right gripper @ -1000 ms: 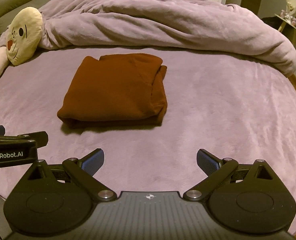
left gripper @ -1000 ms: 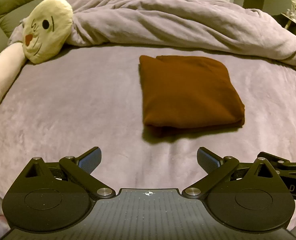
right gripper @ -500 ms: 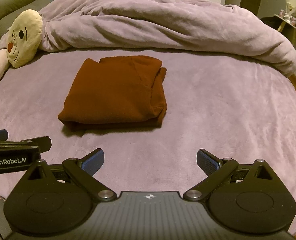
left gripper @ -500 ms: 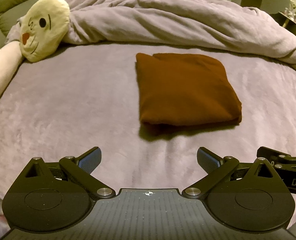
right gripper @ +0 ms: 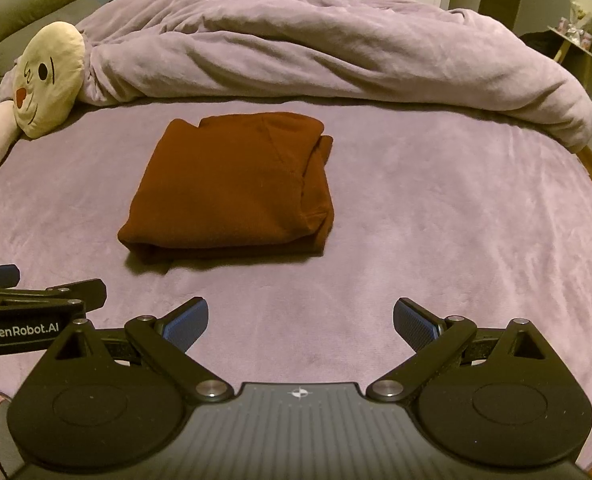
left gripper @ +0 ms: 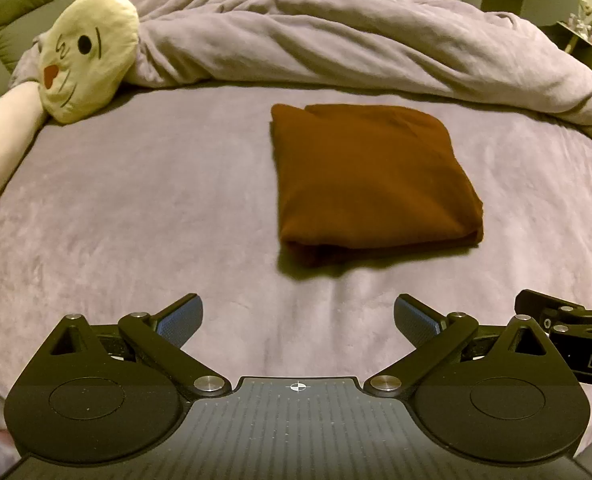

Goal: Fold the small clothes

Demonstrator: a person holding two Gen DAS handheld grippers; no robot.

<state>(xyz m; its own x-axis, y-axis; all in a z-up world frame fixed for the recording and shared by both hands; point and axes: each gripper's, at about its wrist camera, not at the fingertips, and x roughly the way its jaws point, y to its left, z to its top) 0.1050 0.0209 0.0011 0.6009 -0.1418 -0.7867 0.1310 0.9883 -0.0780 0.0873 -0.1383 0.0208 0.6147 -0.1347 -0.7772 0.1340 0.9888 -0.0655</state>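
A brown garment lies folded into a thick square on the purple bed sheet; it also shows in the right wrist view, with stacked layers at its right edge. My left gripper is open and empty, held back near the bed's front edge, apart from the garment. My right gripper is open and empty, also short of the garment. Each gripper's side shows in the other's view: the right one, the left one.
A bunched purple duvet runs along the far side of the bed. A cream cat-face plush lies at the far left, also in the right wrist view. A shelf stands at the far right.
Both grippers have drawn back slightly from the folded garment and stayed open. The garment has not moved.
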